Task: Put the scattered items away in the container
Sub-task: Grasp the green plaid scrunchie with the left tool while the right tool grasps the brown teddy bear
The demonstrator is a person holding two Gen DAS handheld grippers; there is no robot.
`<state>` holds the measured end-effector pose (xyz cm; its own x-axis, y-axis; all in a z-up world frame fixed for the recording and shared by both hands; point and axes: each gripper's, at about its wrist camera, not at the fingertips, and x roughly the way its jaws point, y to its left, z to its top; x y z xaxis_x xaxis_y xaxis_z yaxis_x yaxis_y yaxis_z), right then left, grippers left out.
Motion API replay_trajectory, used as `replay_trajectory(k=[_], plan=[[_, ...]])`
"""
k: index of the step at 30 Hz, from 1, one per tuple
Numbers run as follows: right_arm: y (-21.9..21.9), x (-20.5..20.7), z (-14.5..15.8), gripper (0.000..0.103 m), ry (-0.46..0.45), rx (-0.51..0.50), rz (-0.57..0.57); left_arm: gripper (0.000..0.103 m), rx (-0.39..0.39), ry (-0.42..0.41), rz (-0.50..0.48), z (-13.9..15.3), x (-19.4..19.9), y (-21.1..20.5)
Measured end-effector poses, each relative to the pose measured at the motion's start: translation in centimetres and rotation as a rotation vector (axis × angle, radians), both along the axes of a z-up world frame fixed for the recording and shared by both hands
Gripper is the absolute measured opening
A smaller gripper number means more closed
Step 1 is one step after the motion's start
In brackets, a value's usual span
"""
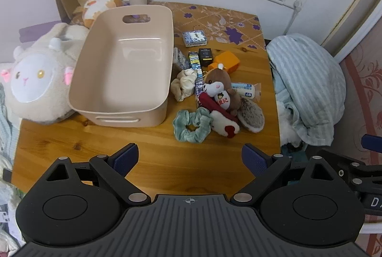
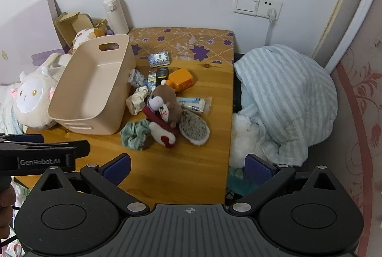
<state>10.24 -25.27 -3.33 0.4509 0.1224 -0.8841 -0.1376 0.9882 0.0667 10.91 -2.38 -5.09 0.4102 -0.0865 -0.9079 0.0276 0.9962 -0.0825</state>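
Container [image 1: 124, 111] long axis runs toward the wall — both hand-held grippers [image 1: 189, 158] [image 2: 188, 170] gape empty.

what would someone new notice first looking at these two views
Likely the empty beige plastic bin with handle slots on the left of the wooden table, and right beside it the jumble of small things: a brown squirrel plush, a green velvet scrunchie, an orange plastic bottle. Next, the big cream sheep plush left of the bin, and both open grippers above the near table edge.
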Motion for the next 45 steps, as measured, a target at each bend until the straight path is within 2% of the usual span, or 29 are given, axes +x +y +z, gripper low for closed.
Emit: replay_trajectory(k=[4,8,16,18,23,29,37,39,45], plan=[[0.5,2.0,-1.0,0.103,-0.002,0.007,0.012,0.095,-0.037,-0.006,-0.027,-1.5,2.1,-0.1],[0.6,4.1,-2.1,0.103,-0.006,0.015,0.022,0.095,-0.026,-0.018,-0.038,-3.3,3.8,-0.5],[0.7,8.1,-5.3,0.102,-0.003,0.001,0.041,0.095,-0.061,0.033,-0.026,-8.4,6.2,-0.1],[0.6,9.0,-6.4,0.099,0.002,-0.007,0.048,0.094,-0.069,0.045,-0.013,-9.8,6.7,-0.1],[0.3,11.0,-9.7,0.095,0.039,0.006,0.075,0.082,-0.063,0.06,-0.014,-13.2,7.6,-0.6],[1.5,12.3,-12.5,0.091,0.031,0.005,0.175,0.08,-0.041,0.089,0.006,-16.7,8.4,-0.5],[3.9,15.0,-15.1,0.085,0.036,-0.005,0.304,0.08,-0.03,0.092,0.019,-18.9,9.3,0.0],[4.5,15.6,-15.8,0.081,0.049,-0.009,0.325,0.08,-0.033,0.089,0.019,-19.3,9.4,-0.1],[5.4,16.9,-17.4,0.08,0.07,-0.012,0.371,0.08,-0.042,0.1,0.022,-20.6,10.1,-0.3]])
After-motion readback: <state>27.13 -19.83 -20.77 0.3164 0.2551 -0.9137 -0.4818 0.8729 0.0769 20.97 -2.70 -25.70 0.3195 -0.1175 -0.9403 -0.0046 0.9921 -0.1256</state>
